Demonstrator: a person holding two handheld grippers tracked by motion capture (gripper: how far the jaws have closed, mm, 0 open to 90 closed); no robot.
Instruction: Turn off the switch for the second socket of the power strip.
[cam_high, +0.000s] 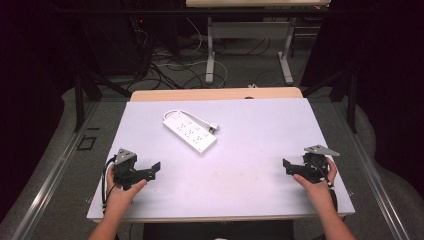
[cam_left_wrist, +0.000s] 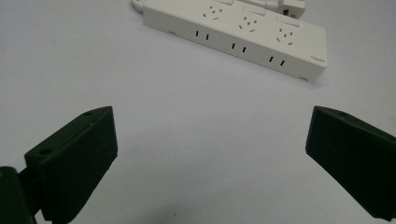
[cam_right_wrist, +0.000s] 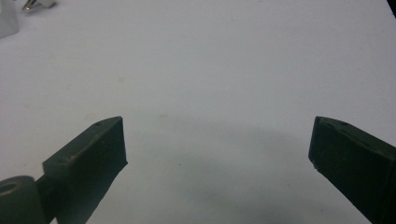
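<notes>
One white power strip lies flat on the white tabletop, slanted, with its cord looped at the far end and one plug resting just beside its far edge. In my left gripper view I count three rows of sockets on top of the strip. Nearer to me than the strip, on either side, are my two grippers. My left gripper hovers near the strip's near-left side, jaws spread wide, nothing between them. My right gripper sits well apart from the strip to its right, jaws likewise wide open and empty. Both point inward across the table.
</notes>
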